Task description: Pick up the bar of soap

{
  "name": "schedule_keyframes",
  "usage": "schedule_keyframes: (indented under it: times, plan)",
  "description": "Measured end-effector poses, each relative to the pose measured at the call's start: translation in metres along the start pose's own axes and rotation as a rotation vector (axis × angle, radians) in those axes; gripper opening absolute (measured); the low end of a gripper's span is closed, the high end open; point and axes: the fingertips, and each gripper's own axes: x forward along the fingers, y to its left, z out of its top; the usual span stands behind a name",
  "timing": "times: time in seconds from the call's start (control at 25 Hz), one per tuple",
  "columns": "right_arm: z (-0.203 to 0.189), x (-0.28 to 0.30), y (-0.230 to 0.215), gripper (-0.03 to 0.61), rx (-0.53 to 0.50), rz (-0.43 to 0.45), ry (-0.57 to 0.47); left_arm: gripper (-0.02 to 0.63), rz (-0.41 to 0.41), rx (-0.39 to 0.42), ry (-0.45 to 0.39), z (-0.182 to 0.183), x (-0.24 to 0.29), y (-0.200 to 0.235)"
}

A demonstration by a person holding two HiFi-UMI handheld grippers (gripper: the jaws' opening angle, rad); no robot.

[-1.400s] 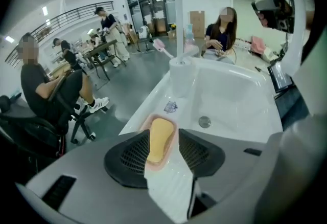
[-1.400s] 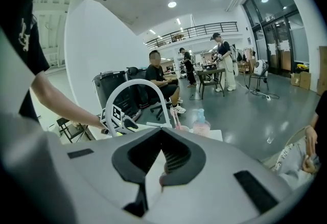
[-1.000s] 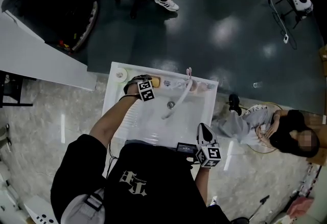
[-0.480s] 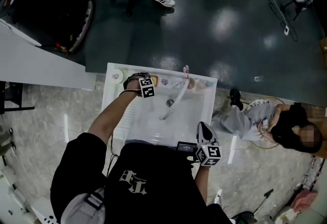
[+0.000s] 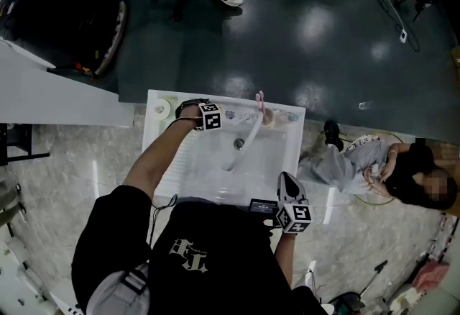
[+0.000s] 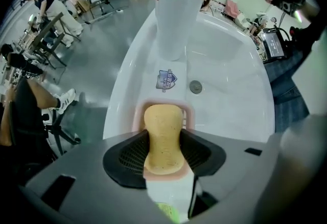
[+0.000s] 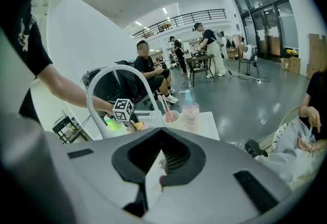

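Observation:
The yellow bar of soap (image 6: 163, 136) lies in a pink soap dish (image 6: 188, 115) on the far rim of the white sink (image 5: 277, 162). My left gripper (image 6: 163, 142) reaches over the dish with the soap between its jaws. The jaws are opening and the black pads (image 6: 127, 152) flank the soap's sides without lifting it. In the head view the left gripper (image 5: 208, 117) sits at the sink's far rim and hides the soap. My right gripper (image 5: 287, 188) hovers at the sink's near right edge, shut and empty, also seen in its own view (image 7: 161, 159).
A white cup (image 6: 173, 23) with a pink toothbrush stands beyond the dish, beside a curved white faucet (image 5: 244, 144). A pink pump bottle (image 7: 190, 111) is on the rim's right. A person (image 5: 381, 173) sits on the floor at the right. A white counter (image 5: 43, 87) lies to the left.
My left gripper has slid a little further along the far rim and now covers the soap in the head view. The right gripper has stayed put.

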Motion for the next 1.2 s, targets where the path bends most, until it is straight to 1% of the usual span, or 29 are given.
schedule_keyframes:
  times: [0.12, 0.2, 0.28, 0.52, 0.68, 0.8, 0.92, 1.0, 1.12, 1.2]
  plan:
    - [-0.001, 0.002, 0.0, 0.005, 0.0, 0.003, 0.005, 0.178, -0.008, 0.004, 0.025, 0.0, 0.0, 0.0]
    - [-0.002, 0.003, 0.001, 0.005, -0.001, 0.006, 0.011, 0.178, 0.006, 0.007, 0.021, 0.001, 0.0, 0.001]
    - [-0.002, 0.004, 0.0, 0.005, 0.0, 0.005, 0.012, 0.189, 0.026, 0.009, 0.007, 0.002, 0.0, 0.003]
    - [0.005, 0.004, 0.002, 0.005, -0.013, 0.006, 0.001, 0.189, 0.102, 0.022, -0.045, 0.001, -0.005, 0.002]
    - [0.008, 0.001, 0.003, 0.005, -0.023, -0.002, 0.0, 0.189, 0.143, -0.005, -0.099, -0.001, -0.011, 0.001]
    - [0.01, -0.002, 0.005, 0.005, -0.03, -0.004, 0.0, 0.189, 0.182, -0.063, -0.166, 0.0, -0.021, 0.003]
    - [0.009, -0.004, 0.007, 0.005, -0.038, 0.004, -0.006, 0.189, 0.223, -0.139, -0.259, 0.002, -0.04, 0.003]
    - [0.007, -0.006, 0.008, 0.005, -0.044, 0.011, -0.014, 0.189, 0.247, -0.213, -0.341, 0.003, -0.057, 0.0]
    - [0.013, -0.008, 0.015, 0.005, -0.041, 0.017, -0.029, 0.189, 0.282, -0.353, -0.475, 0.001, -0.082, -0.011]
    - [0.018, -0.01, 0.018, 0.005, -0.053, 0.022, -0.037, 0.189, 0.311, -0.418, -0.55, -0.003, -0.101, -0.022]
